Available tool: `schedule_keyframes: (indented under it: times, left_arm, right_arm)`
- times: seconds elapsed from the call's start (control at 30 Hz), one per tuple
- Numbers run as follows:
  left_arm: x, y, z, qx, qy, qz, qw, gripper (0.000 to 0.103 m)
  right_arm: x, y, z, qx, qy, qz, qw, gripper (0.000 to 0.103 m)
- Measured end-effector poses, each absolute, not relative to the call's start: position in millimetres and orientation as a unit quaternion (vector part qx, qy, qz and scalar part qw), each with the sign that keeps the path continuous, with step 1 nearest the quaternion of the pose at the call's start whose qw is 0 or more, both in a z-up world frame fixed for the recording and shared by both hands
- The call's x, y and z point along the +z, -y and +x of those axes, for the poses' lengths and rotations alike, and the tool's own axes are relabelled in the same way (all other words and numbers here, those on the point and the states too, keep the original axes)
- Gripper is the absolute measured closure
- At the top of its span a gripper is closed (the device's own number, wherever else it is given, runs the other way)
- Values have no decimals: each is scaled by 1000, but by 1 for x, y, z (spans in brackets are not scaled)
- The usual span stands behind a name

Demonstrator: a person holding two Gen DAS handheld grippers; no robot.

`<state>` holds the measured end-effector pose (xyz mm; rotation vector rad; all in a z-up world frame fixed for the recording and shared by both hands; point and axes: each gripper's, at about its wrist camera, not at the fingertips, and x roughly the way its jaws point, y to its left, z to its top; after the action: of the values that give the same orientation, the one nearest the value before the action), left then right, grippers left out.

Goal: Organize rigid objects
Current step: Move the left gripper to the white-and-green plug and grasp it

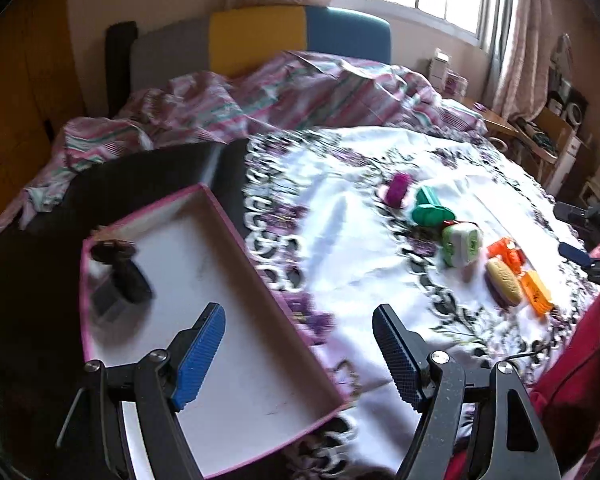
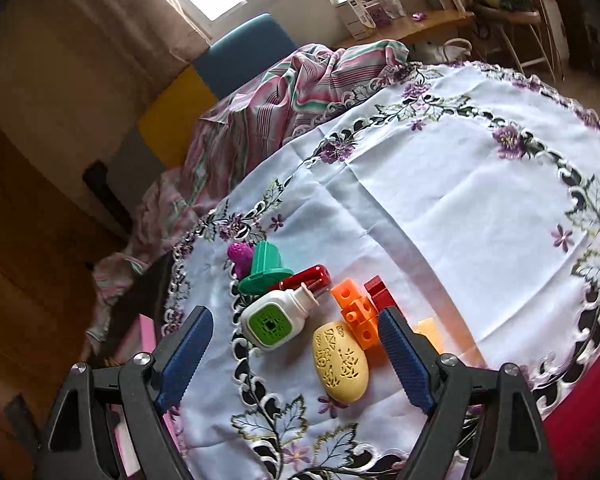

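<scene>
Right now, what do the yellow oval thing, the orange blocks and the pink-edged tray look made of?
Yellow oval: looks like hard moulded plastic, matte, with cut-out patterns in its shell. Orange blocks: likely glossy rigid plastic, with sharp edges, studs and holes. Pink-edged tray: probably cardboard, with thin folded walls and a dull, scuffed white floor.

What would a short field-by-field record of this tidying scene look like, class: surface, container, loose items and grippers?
surface: embroidered white cloth
container: pink-edged box, one dark object inside
loose items: yellow oval, white and green bottle, orange blocks, green piece
left gripper: open, empty
right gripper: open, empty
</scene>
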<state>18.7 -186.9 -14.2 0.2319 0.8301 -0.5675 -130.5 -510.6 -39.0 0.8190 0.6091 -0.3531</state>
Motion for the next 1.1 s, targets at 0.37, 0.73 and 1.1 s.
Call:
schedule_keyframes:
  times: [0.37, 0.73, 1.1]
  left_arm:
    - [-28, 271, 13, -371, -425, 121, 817, 26]
    - [-54, 366, 44, -450, -443, 135, 764, 13]
    - [-84, 429, 62, -516, -455, 187, 701, 33]
  right_arm:
    - [-43, 517, -138, -159, -265, 424, 851, 17]
    - [-46, 521, -141, -150, -254, 441, 848, 17]
    - [-48, 523, -142, -151, -250, 450, 844, 17]
